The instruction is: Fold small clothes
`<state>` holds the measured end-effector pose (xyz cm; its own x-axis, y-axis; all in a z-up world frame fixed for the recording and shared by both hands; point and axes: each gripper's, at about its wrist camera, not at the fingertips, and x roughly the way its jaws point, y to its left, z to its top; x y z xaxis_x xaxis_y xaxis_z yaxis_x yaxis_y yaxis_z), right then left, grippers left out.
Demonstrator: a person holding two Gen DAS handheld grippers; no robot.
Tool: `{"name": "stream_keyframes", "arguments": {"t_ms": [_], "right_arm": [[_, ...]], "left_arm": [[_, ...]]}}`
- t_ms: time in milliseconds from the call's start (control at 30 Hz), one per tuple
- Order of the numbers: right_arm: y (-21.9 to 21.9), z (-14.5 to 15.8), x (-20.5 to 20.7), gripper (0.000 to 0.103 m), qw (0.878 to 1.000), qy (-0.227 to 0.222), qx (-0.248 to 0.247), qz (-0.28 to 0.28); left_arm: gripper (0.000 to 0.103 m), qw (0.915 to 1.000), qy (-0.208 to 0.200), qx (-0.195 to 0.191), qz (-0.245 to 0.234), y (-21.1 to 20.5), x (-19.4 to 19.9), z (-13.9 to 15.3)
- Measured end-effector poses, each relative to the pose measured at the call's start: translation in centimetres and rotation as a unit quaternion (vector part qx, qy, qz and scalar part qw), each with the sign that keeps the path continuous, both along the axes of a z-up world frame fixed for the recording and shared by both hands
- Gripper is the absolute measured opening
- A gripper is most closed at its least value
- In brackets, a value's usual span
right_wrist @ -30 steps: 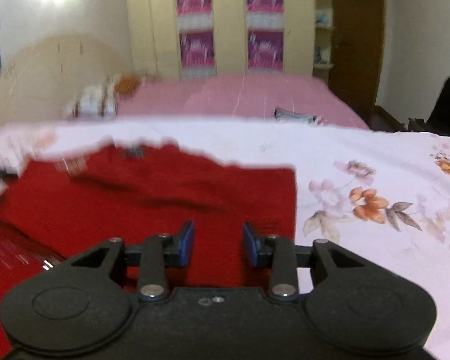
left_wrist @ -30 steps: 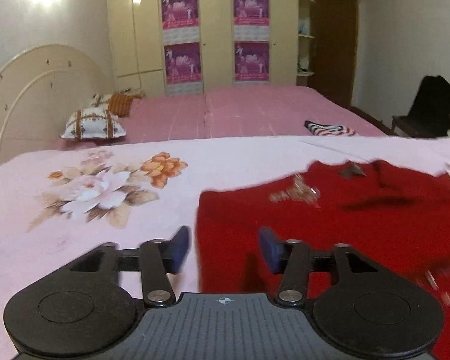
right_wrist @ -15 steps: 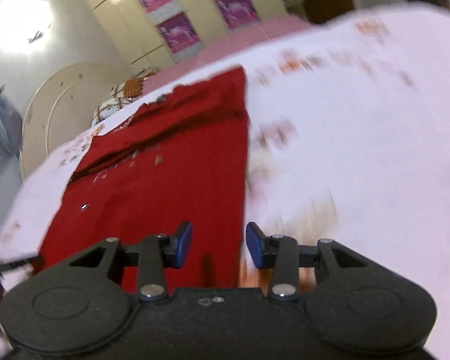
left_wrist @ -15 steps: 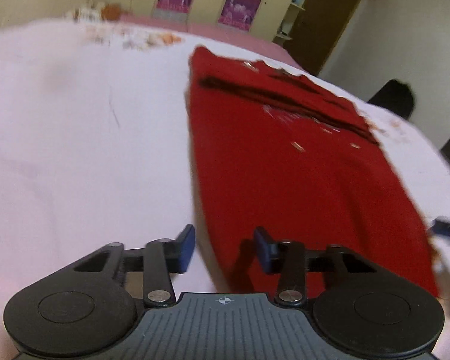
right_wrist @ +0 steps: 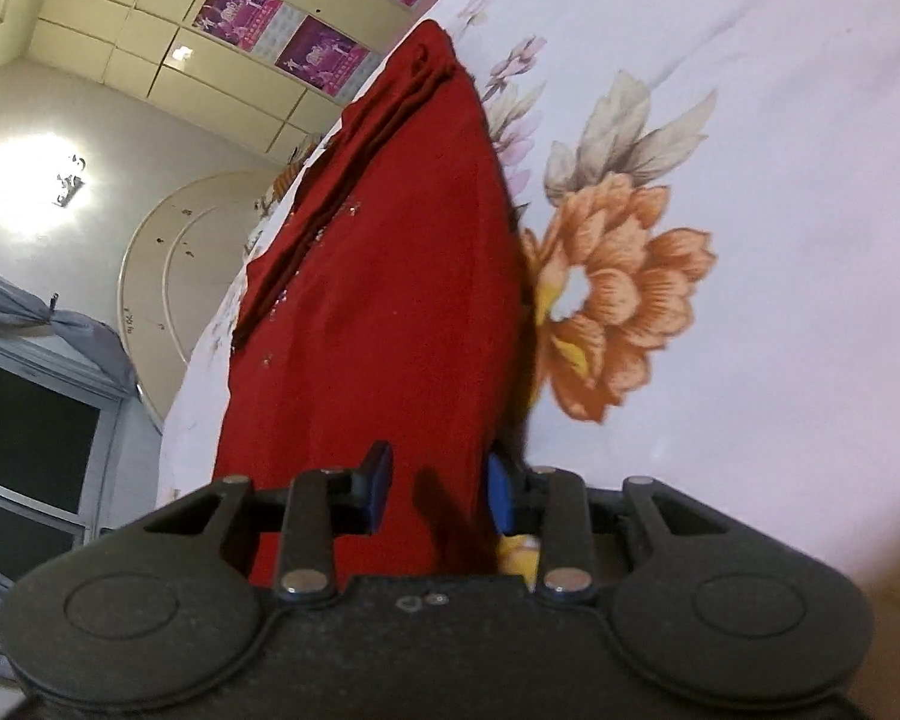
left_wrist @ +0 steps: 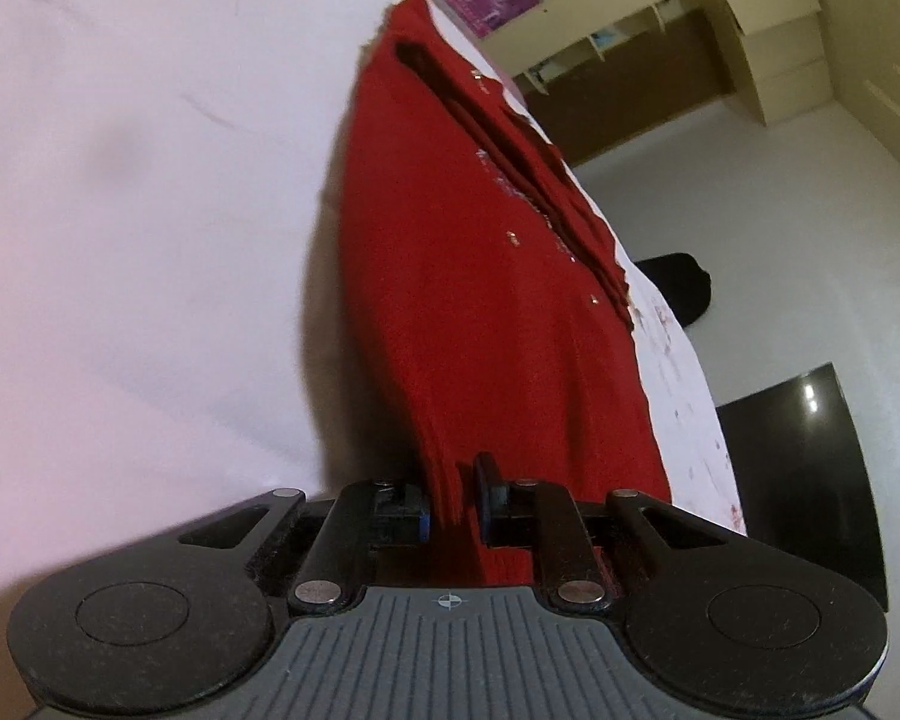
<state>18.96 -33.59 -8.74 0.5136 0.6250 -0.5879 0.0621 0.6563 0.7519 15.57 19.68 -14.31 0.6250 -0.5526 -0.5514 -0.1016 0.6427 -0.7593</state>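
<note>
Red sweater (left_wrist: 492, 300) lies flat on the floral bedsheet (right_wrist: 780, 180). My left gripper (left_wrist: 452, 501) has just closed and pinches its near edge; my right gripper (right_wrist: 438, 495) has been closing, its pads not yet pressing. Lifting now could drop the right corner.

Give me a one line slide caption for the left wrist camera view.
Left gripper, its jaws just closing, pinches the near edge of the red knitted garment lying on the pale pink bedsheet.
</note>
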Motion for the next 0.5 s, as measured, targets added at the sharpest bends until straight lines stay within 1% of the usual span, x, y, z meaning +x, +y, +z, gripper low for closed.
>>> {"name": "stream_keyframes", "arguments": {"t_ms": [33, 67, 100, 133, 167, 233, 300, 333, 367, 400, 433, 467, 500], "right_arm": [[0.1, 0.0, 0.3, 0.024, 1.000, -0.001, -0.002, 0.002], [0.4, 0.0, 0.4, 0.019, 1.000, -0.001, -0.008, 0.005], [0.7, 0.1, 0.7, 0.006, 1.000, -0.001, -0.025, 0.010], [1.1, 0.3, 0.9, 0.005, 0.999, -0.002, -0.044, 0.014], [1.3, 0.7, 1.0, 0.005, 0.998, -0.013, -0.058, 0.019], [1.1, 1.9, 0.1, 0.005, 0.996, -0.038, -0.075, 0.012], [0.7, 3.8, -0.9, 0.005, 0.994, -0.076, -0.073, 0.008], [0.6, 4.8, -1.5, 0.005, 0.992, -0.099, -0.077, 0.007], [0.3, 5.5, -2.1, 0.004, 0.991, -0.114, -0.075, 0.003], [-0.2, 5.6, -2.4, 0.004, 0.990, -0.122, -0.066, -0.003], [-0.4, 5.3, -2.6, 0.004, 0.990, -0.126, -0.060, -0.008], [-0.5, 4.3, -2.5, 0.004, 0.992, -0.116, -0.056, -0.014], [-0.4, 2.8, -1.9, 0.004, 0.994, -0.087, -0.069, -0.016]], "left_arm": [[0.007, 0.9999, 0.001, 0.013, 0.000, -0.3, 0.3, 0.1], [0.007, 0.9998, -0.002, 0.020, -0.001, -0.5, 0.4, 0.1], [0.004, 0.9997, -0.006, 0.024, 0.000, -0.7, 0.4, 0.4], [0.004, 0.9993, -0.010, 0.037, 0.003, -0.8, 0.2, 0.8], [0.004, 0.9987, -0.022, 0.045, 0.008, -0.7, -0.2, 1.7], [0.004, 0.9969, -0.070, 0.029, 0.019, -0.2, -1.4, 3.7], [0.003, 0.9951, -0.089, 0.034, 0.026, 0.5, -2.7, 4.9], [0.003, 0.9947, -0.092, 0.038, 0.026, 0.8, -3.1, 4.9], [0.003, 0.9951, -0.084, 0.044, 0.028, 1.1, -3.4, 4.4], [0.003, 0.9959, -0.068, 0.054, 0.027, 1.1, -3.4, 3.5], [0.003, 0.9958, -0.049, 0.075, 0.019, 0.8, -3.3, 2.4], [0.003, 0.9957, -0.037, 0.084, 0.016, 0.6, -3.3, 1.3], [0.003, 0.9966, -0.044, 0.063, 0.029, 0.8, -3.5, 0.9]]}}
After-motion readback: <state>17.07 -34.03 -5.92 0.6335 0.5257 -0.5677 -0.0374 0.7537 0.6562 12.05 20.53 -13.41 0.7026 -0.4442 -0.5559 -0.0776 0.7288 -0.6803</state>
